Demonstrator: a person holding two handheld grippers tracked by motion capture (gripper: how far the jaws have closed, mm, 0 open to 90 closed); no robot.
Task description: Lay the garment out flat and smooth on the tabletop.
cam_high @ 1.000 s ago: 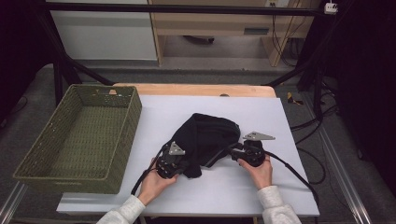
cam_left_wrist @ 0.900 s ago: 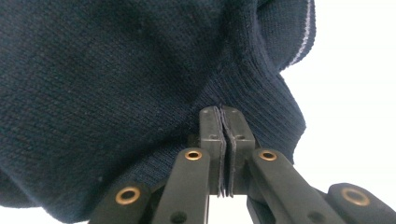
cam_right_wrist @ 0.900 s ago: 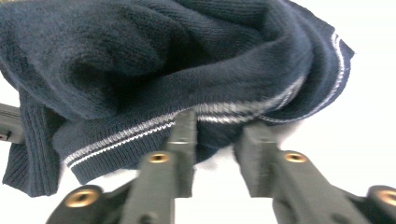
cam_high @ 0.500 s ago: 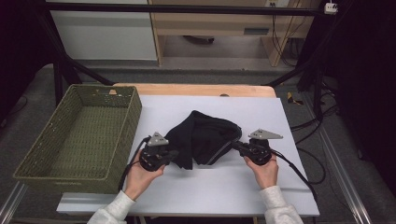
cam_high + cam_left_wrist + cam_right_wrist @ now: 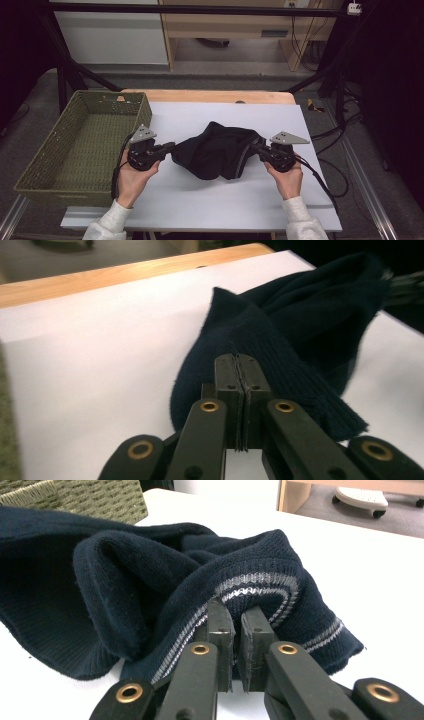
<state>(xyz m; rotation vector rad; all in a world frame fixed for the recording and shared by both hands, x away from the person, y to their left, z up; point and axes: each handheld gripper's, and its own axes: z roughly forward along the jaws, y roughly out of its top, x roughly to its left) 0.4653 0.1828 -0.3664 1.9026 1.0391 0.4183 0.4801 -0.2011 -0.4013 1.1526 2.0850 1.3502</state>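
Garment point(image 5: 218, 151), dark navy knit with grey stripes, now hangs stretched between both tongs above the white counter point(image 5: 200, 200); a second ago it lay bunched on the counter. Left tongs point(image 5: 170, 146) clenched on a ribbed edge, seen in the left gripper view point(image 5: 280, 355). Right tongs point(image 5: 256, 148) have just been closing and now pinch the striped hem point(image 5: 250, 587). Both hands have risen and spread apart. Judgement: lift-and-spread is under way, likely for folding or a move toward the green basket point(image 5: 80, 145) at left. Middle sags, near the counter.
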